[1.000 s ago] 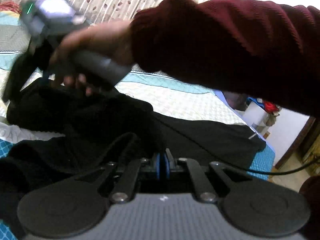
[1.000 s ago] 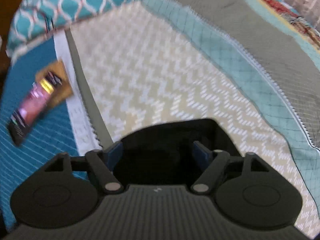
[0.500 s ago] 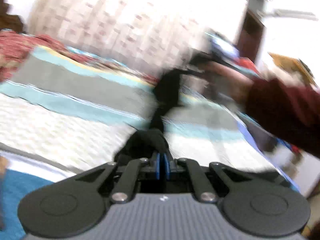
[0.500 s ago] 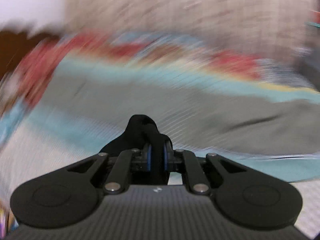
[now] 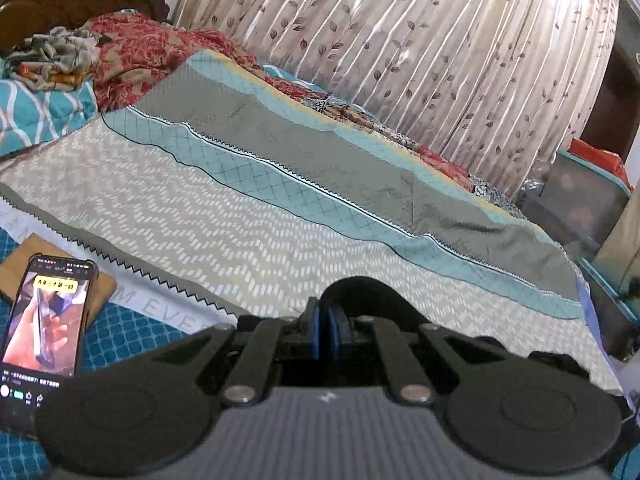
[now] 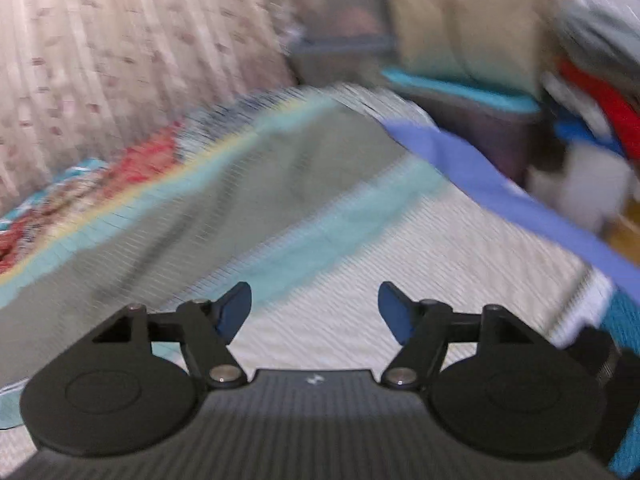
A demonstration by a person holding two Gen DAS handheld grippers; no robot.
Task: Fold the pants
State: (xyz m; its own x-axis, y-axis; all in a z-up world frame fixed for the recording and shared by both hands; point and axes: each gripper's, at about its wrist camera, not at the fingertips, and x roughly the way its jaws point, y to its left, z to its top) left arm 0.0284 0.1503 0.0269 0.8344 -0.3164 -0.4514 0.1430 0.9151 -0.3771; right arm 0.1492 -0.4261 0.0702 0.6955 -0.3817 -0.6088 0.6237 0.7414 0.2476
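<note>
In the left wrist view my left gripper (image 5: pixel 325 330) is shut on a fold of the black pants (image 5: pixel 372 294), which bulges up just past the blue pads above the bedspread. Most of the pants are hidden below the gripper body. In the blurred right wrist view my right gripper (image 6: pixel 315 308) is open and empty over the bedspread, its blue fingertips (image 6: pixel 236 306) wide apart. A dark bit of fabric (image 6: pixel 600 350) shows at that view's lower right edge.
The bed has a zigzag-patterned cover (image 5: pixel 200 220) with grey and teal bands. A phone (image 5: pixel 40 320) with a lit screen lies on a brown board at the left. Red blankets (image 5: pixel 132 48) and a curtain (image 5: pixel 400 40) are behind. Bins (image 6: pixel 460 112) stand past the bed's foot.
My right gripper has let go of the black pants and opened, swinging toward the foot of the bed. My left gripper stays shut on the pants and has turned toward the headboard side.
</note>
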